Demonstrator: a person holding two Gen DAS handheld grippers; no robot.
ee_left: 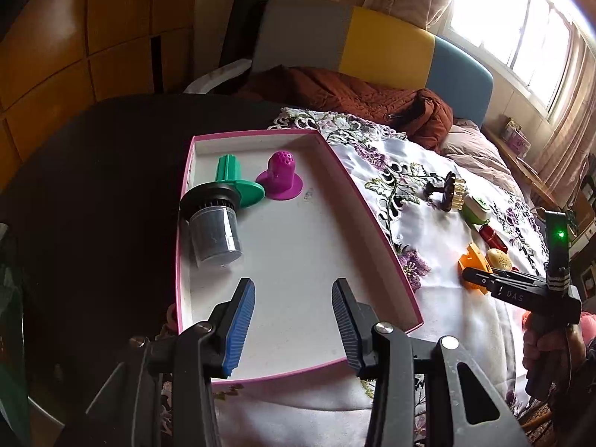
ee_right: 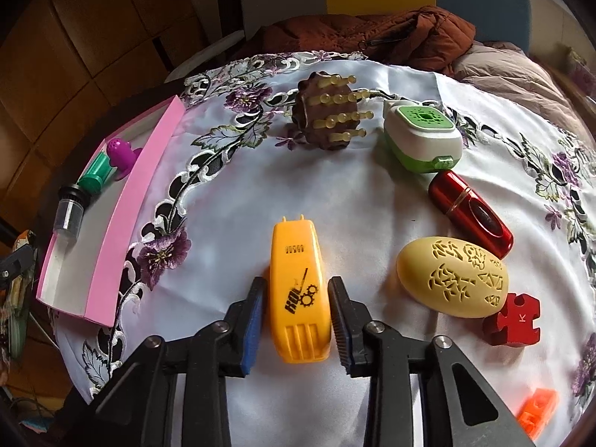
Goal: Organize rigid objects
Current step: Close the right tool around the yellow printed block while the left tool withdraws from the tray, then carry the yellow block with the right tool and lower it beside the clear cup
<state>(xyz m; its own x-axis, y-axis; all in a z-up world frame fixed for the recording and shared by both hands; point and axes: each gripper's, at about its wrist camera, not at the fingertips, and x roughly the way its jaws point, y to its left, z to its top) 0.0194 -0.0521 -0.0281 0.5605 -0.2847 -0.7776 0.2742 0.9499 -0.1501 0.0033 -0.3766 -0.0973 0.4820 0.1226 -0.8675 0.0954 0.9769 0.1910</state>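
My right gripper (ee_right: 296, 320) is shut on a yellow-orange plastic case (ee_right: 298, 279) lying on the white embroidered cloth (ee_right: 231, 201), its pads pressed against both long sides. The left wrist view shows the same gripper (ee_left: 480, 279) at that case (ee_left: 472, 257), held by a hand. My left gripper (ee_left: 294, 320) hangs open over the near end of a pink-rimmed white tray (ee_left: 372, 223), with nothing between its fingers. In the tray's far left corner lie a green flanged piece (ee_left: 232, 178), a purple perforated cap (ee_left: 277, 180) and a black-and-clear cylinder (ee_left: 214, 223).
On the cloth around the case lie a cream carved egg (ee_right: 452, 277), a red cylinder (ee_right: 471, 218), a green-and-white box (ee_right: 421, 138), a brown knobbed massager (ee_right: 331, 111), a red puzzle piece (ee_right: 512, 320) and a small orange brick (ee_right: 536, 409). A brown quilted jacket (ee_right: 372, 33) lies beyond.
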